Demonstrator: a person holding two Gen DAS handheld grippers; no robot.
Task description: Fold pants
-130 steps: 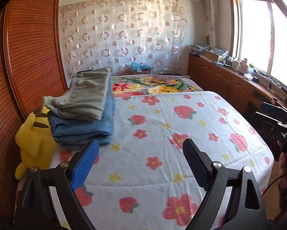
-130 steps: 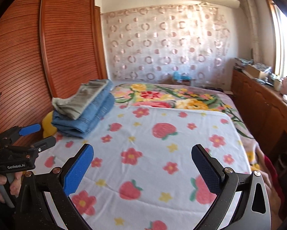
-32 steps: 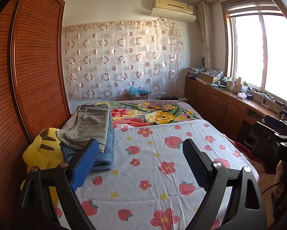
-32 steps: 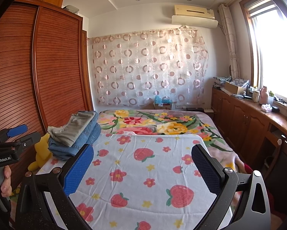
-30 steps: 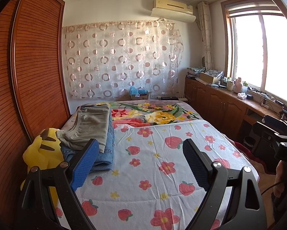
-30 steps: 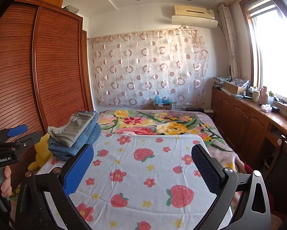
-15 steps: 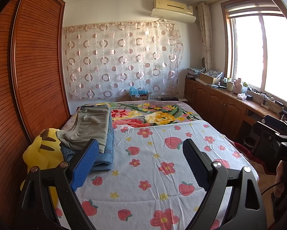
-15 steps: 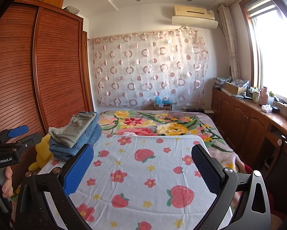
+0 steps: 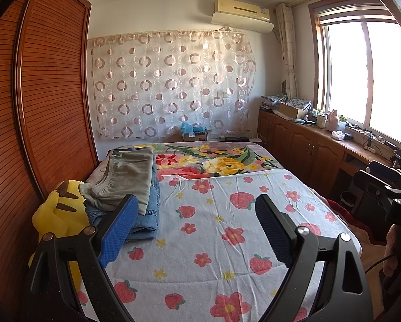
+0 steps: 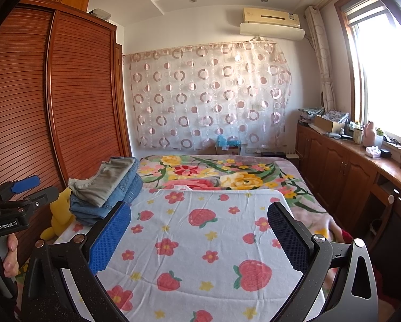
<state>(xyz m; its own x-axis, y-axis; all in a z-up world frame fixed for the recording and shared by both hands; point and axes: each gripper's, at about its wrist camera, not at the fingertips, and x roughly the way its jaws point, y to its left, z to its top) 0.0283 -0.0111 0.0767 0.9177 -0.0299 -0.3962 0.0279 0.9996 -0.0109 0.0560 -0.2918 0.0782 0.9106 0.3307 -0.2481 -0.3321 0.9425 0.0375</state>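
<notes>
Two folded pants (image 9: 130, 185), denim under, apparently soft khaki.

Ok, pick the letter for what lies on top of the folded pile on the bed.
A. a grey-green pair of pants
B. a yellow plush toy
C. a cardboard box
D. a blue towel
A: the grey-green pants lie folded on top of the blue jeans, while the yellow plush toy sits beside the pile, not on it.

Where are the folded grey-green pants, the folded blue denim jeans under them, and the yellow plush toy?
folded grey-green pants (image 9: 130, 177), left wrist view, middle of the top fabric panel.
folded blue denim jeans (image 9: 146, 220), left wrist view, near folded edge below the grey pair.
yellow plush toy (image 9: 58, 214), left wrist view, rounded yellow body beside the stack.
</notes>
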